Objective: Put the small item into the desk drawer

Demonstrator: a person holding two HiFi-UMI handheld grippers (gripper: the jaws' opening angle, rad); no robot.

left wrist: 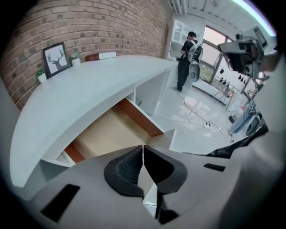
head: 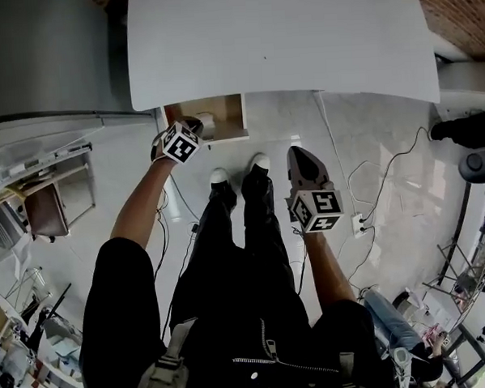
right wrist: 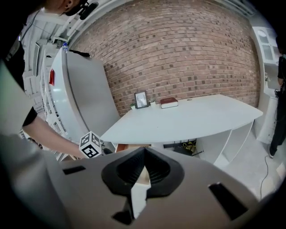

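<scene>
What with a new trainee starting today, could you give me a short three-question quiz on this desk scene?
1. True or false: the desk drawer is open.
2. What does the left gripper hold? A) a pen B) a cup C) nothing
3. Fill in: the framed picture on the white desk shows a ____.
Key: 1 true; 2 C; 3 deer.
</scene>
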